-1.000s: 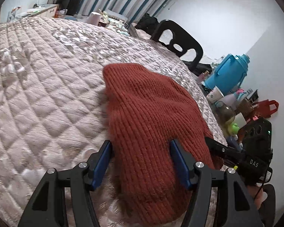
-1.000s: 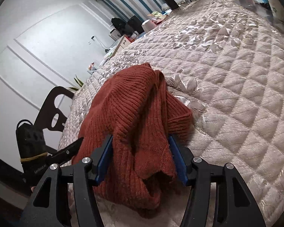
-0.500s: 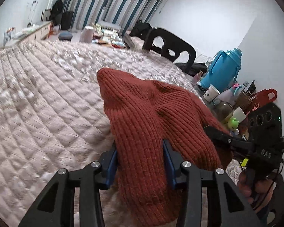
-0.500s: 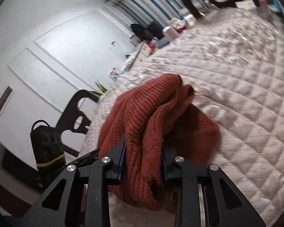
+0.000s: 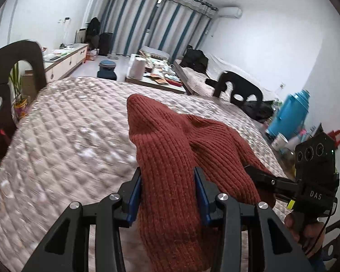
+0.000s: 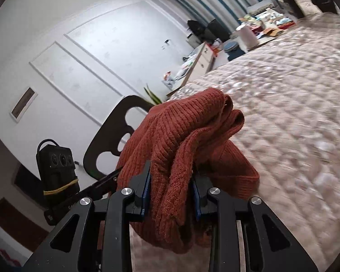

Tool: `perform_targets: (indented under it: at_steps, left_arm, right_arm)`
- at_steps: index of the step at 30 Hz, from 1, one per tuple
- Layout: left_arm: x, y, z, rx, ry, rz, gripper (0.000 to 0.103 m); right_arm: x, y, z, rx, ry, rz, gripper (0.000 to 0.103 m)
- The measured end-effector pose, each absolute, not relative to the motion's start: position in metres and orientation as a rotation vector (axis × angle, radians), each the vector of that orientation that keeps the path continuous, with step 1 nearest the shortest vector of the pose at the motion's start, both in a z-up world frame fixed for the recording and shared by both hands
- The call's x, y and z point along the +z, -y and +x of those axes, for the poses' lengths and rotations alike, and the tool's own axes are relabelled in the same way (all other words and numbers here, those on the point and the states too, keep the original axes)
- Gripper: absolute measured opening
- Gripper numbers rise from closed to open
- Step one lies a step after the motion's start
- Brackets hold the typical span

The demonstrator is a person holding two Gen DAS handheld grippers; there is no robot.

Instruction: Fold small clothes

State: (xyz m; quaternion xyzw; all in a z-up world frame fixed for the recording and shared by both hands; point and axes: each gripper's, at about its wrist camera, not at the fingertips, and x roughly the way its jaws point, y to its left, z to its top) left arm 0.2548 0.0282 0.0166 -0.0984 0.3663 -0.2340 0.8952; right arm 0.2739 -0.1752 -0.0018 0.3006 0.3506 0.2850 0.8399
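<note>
Striped curtains (image 5: 151,20) back a quilted tabletop (image 5: 68,131); both grippers' fingers (image 5: 133,192) clamp the rust knit garment (image 5: 170,158).

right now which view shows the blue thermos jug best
The left wrist view. The blue thermos jug stands there whole at the right edge of the quilted table, beyond the rust knit garment. The right wrist view does not show it at all; it faces the white wall and the far clutter.
</note>
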Motion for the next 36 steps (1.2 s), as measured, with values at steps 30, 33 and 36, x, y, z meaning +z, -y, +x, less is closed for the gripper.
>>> perform_targets:
  at_steps: [30,33,36]
  left_arm:
    - [-0.027,-0.045,0.275,-0.373,-0.742,-0.026,0.048]
    - [-0.021,-0.047,0.269,-0.36,-0.745,-0.028,0.048]
    - [-0.012,-0.051,0.253,-0.358,-0.735,-0.034,0.048]
  right_arm:
    - [-0.04,0.1,0.344,0.394,-0.84,0.216,0.016]
    - [-0.036,0.106,0.335,0.398,-0.831,0.233,0.016]
    - [-0.02,0.101,0.316,0.386,-0.801,0.191,0.016]
